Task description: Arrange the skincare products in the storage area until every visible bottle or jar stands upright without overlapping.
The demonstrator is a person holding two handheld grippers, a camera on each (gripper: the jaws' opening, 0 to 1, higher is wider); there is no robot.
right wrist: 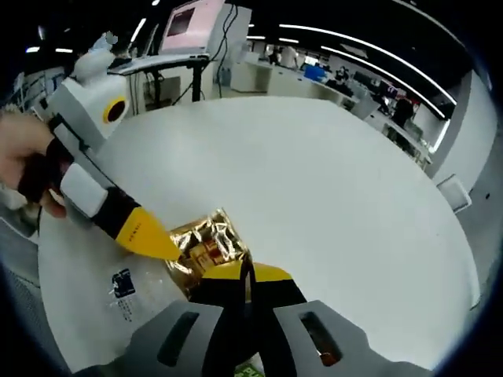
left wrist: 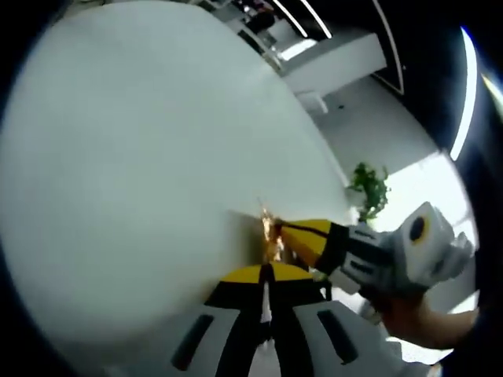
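Note:
A crinkled gold foil packet (right wrist: 206, 239) with a reddish print is held just above the white round table (right wrist: 330, 181). My right gripper (right wrist: 245, 273) is shut on its near edge. My left gripper (right wrist: 161, 243) reaches in from the left in the right gripper view, held by a hand (right wrist: 23, 169), its yellow tips on the packet's left side. In the left gripper view the packet (left wrist: 271, 234) shows edge-on as a thin gold strip running down between my left gripper's (left wrist: 264, 275) shut jaws. The right gripper (left wrist: 302, 236) meets it from the right.
A clear plastic wrapper with a small black label (right wrist: 122, 287) lies on the table near its left edge. Beyond the table stand a desk with a pink-lit monitor (right wrist: 189, 27), office desks, a white chair (right wrist: 454, 192) and a green plant (left wrist: 369, 188).

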